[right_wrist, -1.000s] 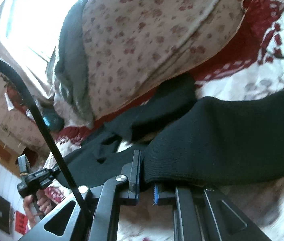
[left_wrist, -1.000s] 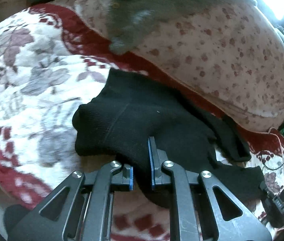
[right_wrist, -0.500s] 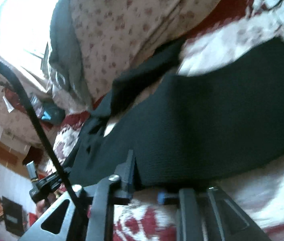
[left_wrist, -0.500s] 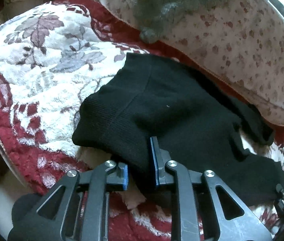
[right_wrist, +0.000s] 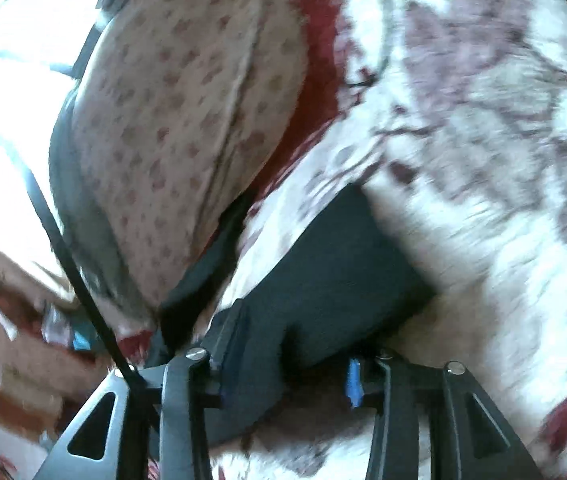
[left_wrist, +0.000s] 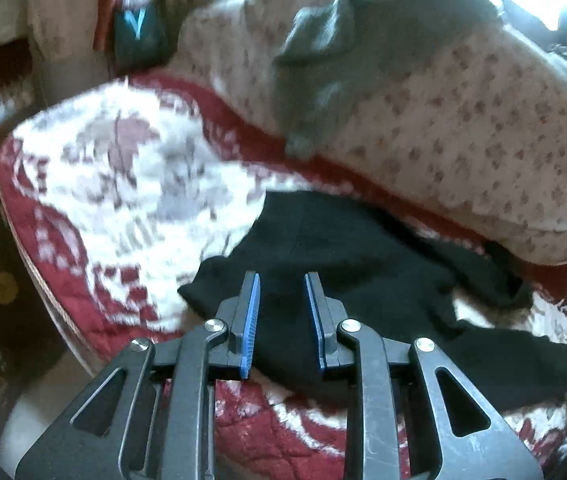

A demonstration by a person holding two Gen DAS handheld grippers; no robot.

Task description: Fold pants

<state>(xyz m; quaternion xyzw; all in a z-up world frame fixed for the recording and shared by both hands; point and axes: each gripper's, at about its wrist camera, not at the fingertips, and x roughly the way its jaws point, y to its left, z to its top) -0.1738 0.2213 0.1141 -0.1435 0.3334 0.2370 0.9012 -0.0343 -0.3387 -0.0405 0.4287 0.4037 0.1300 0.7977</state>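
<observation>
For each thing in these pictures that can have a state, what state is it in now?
Left gripper: open, jaws apart above the pants, gripping nothing.
Right gripper: open, black cloth lying between its jaws.
Pants: black, lying rumpled on the blanket, not folded neatly yet.
Blanket: red and white, spread out under the pants.
Quilt: dotted, bunched up behind the pants.
Grey garment: draped over the quilt.

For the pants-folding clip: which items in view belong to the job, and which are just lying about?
Part of the job:
- black pants
- left gripper, open over the pants
- right gripper, open, pants cloth between its fingers

Lying about:
- red and white floral blanket underneath
- spotted quilt
- grey garment on the quilt
</observation>
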